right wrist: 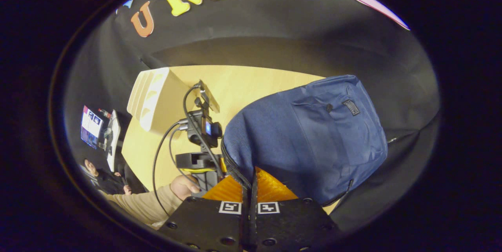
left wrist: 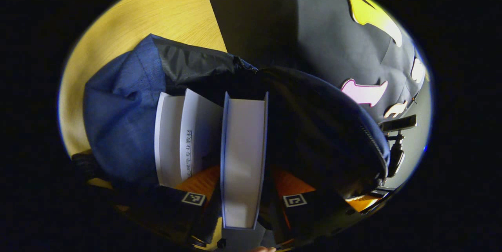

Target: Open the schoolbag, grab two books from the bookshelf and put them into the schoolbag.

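Wooden table [right wrist: 251, 83]: blue schoolbag [right wrist: 313, 134] lying on it; pale bookshelf [right wrist: 155, 99] standing at far corner.

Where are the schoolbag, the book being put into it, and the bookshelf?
schoolbag [right wrist: 313, 126]: right gripper view, blue front panel.
book [left wrist: 243, 158]: left gripper view, white page edge.
bookshelf [right wrist: 155, 101]: right gripper view, pale side wall.

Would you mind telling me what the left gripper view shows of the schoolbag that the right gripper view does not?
The left gripper view looks into the open schoolbag: the left gripper holds a thick book at the mouth, and a white book already lies inside. The right gripper view gives the bag's outside, its front pocket, the bookshelf on the table, and the right gripper shut on the zipper edge. Both share the blue schoolbag and the wooden table.
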Tool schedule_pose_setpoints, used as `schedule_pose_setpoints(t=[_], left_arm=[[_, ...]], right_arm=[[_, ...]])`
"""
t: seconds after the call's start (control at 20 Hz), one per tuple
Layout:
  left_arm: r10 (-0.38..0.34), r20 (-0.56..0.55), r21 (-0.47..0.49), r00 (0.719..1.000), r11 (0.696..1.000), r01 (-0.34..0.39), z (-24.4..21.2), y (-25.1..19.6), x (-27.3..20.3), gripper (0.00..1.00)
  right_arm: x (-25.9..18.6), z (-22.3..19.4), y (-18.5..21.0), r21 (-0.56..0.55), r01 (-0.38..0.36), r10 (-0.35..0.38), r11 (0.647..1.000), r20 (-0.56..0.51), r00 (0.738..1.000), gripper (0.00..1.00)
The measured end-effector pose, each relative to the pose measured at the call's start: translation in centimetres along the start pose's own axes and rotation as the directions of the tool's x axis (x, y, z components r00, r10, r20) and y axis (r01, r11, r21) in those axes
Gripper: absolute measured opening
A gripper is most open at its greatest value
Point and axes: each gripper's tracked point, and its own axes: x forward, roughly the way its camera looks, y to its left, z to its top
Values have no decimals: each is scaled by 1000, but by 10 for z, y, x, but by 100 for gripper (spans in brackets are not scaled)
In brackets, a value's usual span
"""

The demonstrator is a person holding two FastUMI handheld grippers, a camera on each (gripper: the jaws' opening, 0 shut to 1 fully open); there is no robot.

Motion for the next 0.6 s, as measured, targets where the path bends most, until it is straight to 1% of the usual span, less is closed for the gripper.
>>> schedule_pose_setpoints(t=[0.05,0.1,0.15,0.2,0.25,0.3,0.35,0.4,0.5,0.55,0.6], left_arm=[[20,6,-2,1000,1000,-20,2,1,-12,65],[55,4,29,998,998,-55,0,8,-25,67],[110,-1,75,994,991,-110,-1,17,-41,84],[146,0,107,989,984,-145,-2,19,-56,86],[144,15,120,989,982,-145,1,12,-72,72],[146,34,131,989,980,-149,6,1,-91,72],[178,59,166,982,968,-186,10,-9,-120,72],[219,81,209,972,950,-232,13,-10,-140,72],[293,117,278,949,908,-315,14,-10,-178,72],[326,135,309,936,884,-352,12,-12,-200,72],[352,153,347,923,856,-384,12,-18,-218,72]], right_arm=[[0,3,0,-6,13,-13,1000,21,1000,1],[0,4,0,-25,33,-33,999,35,999,0],[2,4,-2,-39,54,-52,998,45,998,1],[4,3,-3,-42,70,-68,997,48,996,1],[7,3,-2,-31,80,-78,996,56,995,1],[9,2,-2,-19,98,-96,995,69,993,1],[12,2,-1,3,126,-126,992,95,987,1],[16,1,-1,20,162,-163,987,121,979,1],[19,-2,5,15,213,-213,977,147,966,2],[18,-1,6,8,253,-250,967,173,953,3],[16,1,6,8,304,-299,953,208,931,7]])
